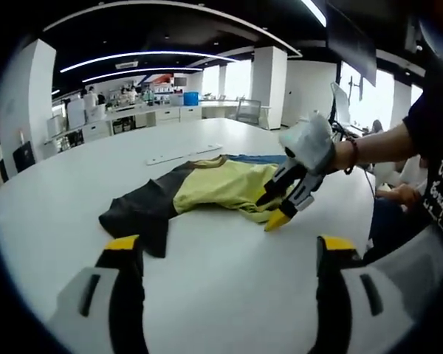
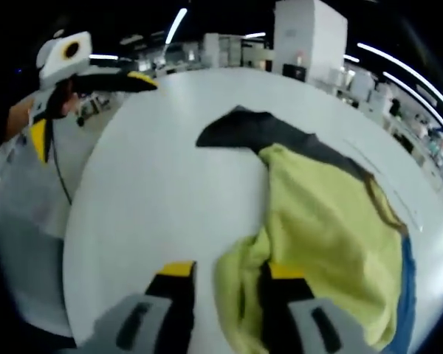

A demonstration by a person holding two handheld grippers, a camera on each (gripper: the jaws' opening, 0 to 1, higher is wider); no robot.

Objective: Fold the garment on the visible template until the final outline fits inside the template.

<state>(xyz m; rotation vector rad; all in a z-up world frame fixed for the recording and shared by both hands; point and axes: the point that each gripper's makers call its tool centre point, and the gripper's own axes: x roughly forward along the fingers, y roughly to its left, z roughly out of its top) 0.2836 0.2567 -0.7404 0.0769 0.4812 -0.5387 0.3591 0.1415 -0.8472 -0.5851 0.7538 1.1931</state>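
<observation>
Right gripper view: right gripper (image 2: 225, 276) jaws spread, straddling the garment's (image 2: 317, 221) yellow hem on the table (image 2: 155, 192); grip not closed. Left gripper (image 1: 225, 254) wide, empty, well short of cloth. Garment rumpled, dark sleeve splayed. Folding barely begun; template not made out.

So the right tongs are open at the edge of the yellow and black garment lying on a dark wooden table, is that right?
Not quite: the table is white, not dark wood, as the right gripper view shows. The rest holds: the right tongs are open at the edge of the yellow and black garment, with yellow cloth lying between them.
</observation>
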